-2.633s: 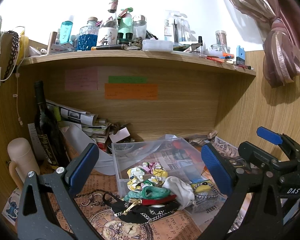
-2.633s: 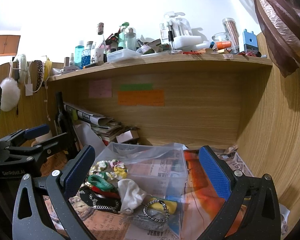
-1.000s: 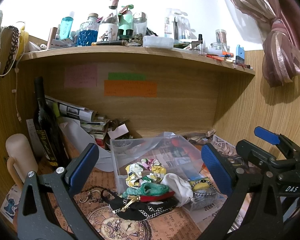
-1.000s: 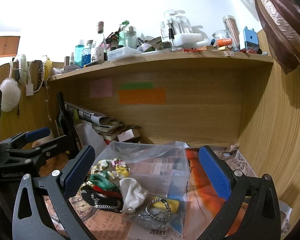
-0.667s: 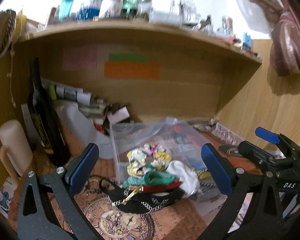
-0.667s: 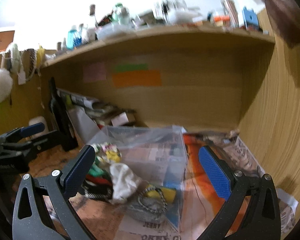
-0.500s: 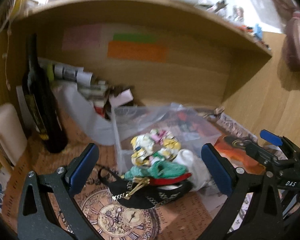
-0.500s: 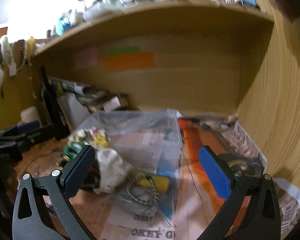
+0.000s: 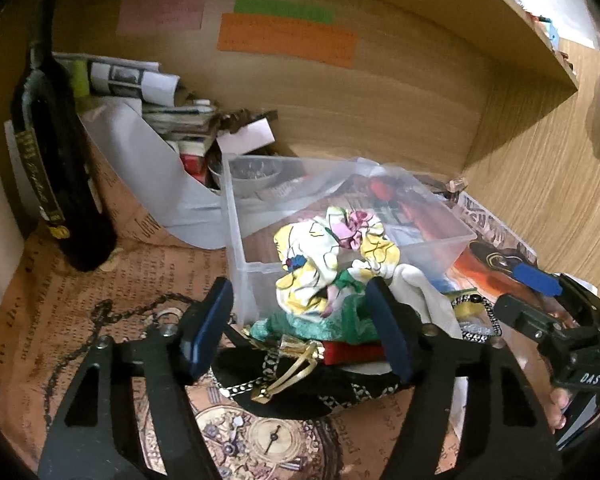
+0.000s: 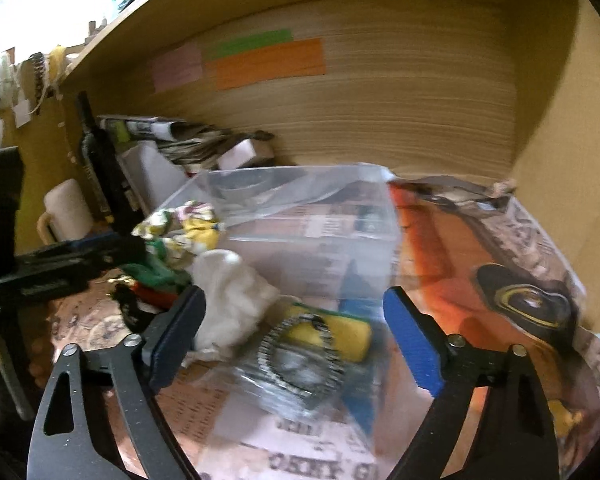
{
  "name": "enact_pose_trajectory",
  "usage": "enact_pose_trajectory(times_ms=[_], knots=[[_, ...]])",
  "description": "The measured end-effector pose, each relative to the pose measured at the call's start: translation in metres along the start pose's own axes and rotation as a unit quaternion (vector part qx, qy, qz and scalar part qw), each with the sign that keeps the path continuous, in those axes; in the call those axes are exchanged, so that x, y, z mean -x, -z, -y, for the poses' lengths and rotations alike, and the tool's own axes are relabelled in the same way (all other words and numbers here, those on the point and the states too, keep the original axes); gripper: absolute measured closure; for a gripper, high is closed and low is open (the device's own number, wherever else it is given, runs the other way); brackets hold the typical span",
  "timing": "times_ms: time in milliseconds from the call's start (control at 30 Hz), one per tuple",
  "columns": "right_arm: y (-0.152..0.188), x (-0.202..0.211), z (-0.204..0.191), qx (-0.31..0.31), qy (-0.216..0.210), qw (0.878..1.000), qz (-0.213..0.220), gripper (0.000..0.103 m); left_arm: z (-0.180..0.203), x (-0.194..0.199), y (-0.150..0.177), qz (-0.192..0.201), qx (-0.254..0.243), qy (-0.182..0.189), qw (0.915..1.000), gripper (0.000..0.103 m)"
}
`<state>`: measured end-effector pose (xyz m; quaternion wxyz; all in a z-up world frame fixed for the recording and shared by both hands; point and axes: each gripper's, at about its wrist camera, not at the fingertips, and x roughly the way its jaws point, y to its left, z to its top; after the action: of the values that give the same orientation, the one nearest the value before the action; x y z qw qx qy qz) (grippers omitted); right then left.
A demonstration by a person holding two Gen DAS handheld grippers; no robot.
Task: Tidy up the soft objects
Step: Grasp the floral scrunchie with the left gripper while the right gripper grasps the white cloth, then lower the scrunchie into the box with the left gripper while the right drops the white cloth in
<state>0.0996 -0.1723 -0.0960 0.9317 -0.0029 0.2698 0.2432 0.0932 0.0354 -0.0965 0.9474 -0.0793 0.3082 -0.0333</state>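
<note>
Left gripper (image 9: 300,332) has its fingers spread apart around a floral scrunchie (image 9: 332,256) and green scrunchie (image 9: 324,320), piled against the front of a clear plastic box (image 9: 240,216). Right gripper (image 10: 292,336), fingers also apart, frames a beaded bracelet (image 10: 300,356) beside a white cloth (image 10: 232,300). "DAS" is printed on the right gripper's body. Newsprint lettering beneath is blurred.

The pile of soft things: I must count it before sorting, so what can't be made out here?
- Left wrist view: the left gripper fingers cover the edges of the green cloth; the white cloth is half hidden.
- Right wrist view: motion blur smears the beaded ring and yellow item.
- The clear box hides its own contents behind the floral scrunchie.
</note>
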Motion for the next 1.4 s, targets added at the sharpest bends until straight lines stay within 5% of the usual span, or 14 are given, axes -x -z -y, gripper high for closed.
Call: enact_pose_trajectory(times_ms=[267, 467, 667, 900, 1267, 1400], knots=[[-0.005, -0.031, -0.024, 0.034, -0.031, 0.998, -0.041, 0.036, 0.004, -0.010, 0.003, -0.012, -0.009, 0.022, 0.9997, 0.061], [-0.001, -0.050, -0.022, 0.026, -0.045, 0.996, -0.076, 0.039, 0.002, -0.016, 0.002, -0.023, -0.002, 0.036, 0.9991, 0.063], [0.003, -0.061, -0.021, 0.024, -0.053, 0.994, -0.096, 0.058, 0.000, -0.013, -0.005, -0.028, 0.006, 0.049, 0.9984, 0.057], [0.003, -0.058, -0.025, 0.034, -0.052, 0.995, -0.084, 0.075, -0.008, -0.027, -0.009, -0.052, 0.045, 0.079, 0.9945, 0.062], [-0.003, -0.042, -0.028, 0.033, -0.052, 0.997, -0.044, 0.079, 0.006, 0.000, -0.010, -0.009, 0.012, 0.066, 0.9977, 0.092], [-0.009, -0.030, -0.025, 0.026, -0.050, 0.998, -0.022, 0.079, 0.009, 0.011, -0.013, 0.007, 0.005, 0.061, 0.9981, 0.093]])
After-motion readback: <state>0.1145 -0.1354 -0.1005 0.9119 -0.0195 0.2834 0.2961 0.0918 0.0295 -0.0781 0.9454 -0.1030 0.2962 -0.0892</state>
